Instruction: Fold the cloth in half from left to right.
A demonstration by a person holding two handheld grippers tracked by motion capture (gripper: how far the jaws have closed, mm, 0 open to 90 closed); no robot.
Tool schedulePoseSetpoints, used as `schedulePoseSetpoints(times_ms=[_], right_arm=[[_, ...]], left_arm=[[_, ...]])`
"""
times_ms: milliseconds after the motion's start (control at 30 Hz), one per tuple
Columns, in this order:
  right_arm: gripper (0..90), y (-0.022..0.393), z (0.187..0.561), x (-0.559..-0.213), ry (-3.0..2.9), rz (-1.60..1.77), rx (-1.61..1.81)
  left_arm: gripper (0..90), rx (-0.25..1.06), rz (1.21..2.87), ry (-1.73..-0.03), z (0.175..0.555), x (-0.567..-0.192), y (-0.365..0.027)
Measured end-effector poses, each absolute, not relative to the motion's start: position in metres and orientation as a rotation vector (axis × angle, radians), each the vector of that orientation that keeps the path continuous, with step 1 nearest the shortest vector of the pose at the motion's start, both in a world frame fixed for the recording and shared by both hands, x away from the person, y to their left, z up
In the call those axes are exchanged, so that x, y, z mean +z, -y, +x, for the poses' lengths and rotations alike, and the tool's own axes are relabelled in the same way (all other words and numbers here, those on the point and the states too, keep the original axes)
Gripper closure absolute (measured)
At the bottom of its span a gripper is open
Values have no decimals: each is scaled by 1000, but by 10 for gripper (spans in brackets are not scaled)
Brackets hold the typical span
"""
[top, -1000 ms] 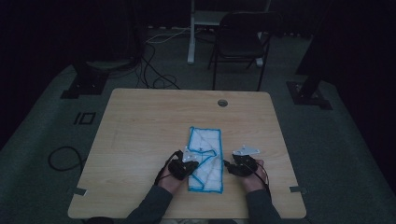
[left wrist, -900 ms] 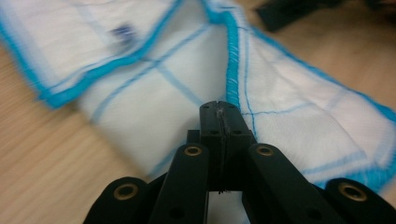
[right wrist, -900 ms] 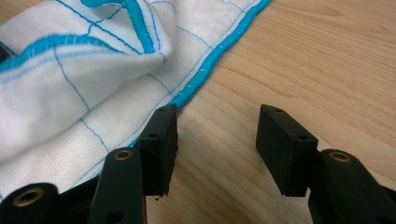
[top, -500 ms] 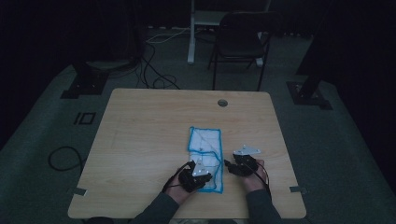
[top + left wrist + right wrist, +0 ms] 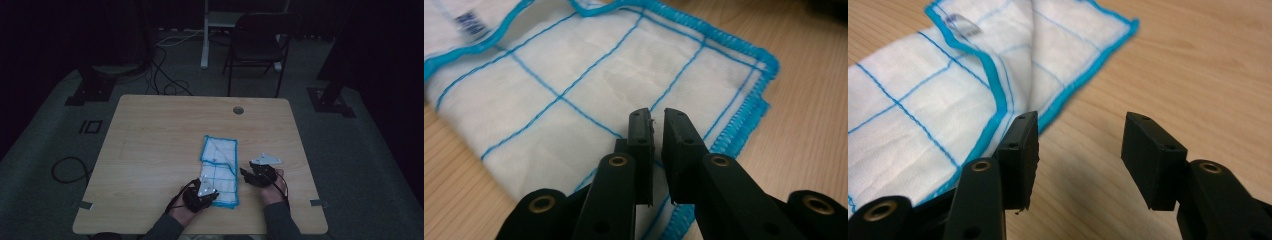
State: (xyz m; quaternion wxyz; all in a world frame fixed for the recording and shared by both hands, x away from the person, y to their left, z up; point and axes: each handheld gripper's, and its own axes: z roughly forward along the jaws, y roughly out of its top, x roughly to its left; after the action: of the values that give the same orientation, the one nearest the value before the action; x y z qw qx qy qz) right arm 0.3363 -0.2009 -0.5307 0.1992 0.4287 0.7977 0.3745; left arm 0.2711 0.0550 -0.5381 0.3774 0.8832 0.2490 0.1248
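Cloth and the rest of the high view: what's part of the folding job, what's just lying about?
In the job:
- white cloth with blue edging, folded on the table
- left gripper, jaws just opening a crack above the cloth, nothing between them
- right gripper, open beside the cloth's edge

Lying about:
- chair behind the table
- floor cables

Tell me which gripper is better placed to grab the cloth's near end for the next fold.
Left. The left gripper sits over the cloth at its near end, its jaws just parted a sliver, nothing between them. The right gripper stands open over bare table beside the cloth's edge.
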Motion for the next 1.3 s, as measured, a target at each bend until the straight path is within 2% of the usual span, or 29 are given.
schedulePoseSetpoints(times_ms=[733, 1167, 1300], right_arm=[[500, 153, 353, -510, -2273, 1051, 1122], [541, 110, 368, -505, -2320, 952, 1151], [542, 97, 373, -508, -2341, 935, 1145]], left_arm=[[804, 424, 2155, -820, 269, -532, -108], [797, 438, 2152, -883, 272, -543, -116], [827, 427, 2139, -901, 273, -544, -117]])
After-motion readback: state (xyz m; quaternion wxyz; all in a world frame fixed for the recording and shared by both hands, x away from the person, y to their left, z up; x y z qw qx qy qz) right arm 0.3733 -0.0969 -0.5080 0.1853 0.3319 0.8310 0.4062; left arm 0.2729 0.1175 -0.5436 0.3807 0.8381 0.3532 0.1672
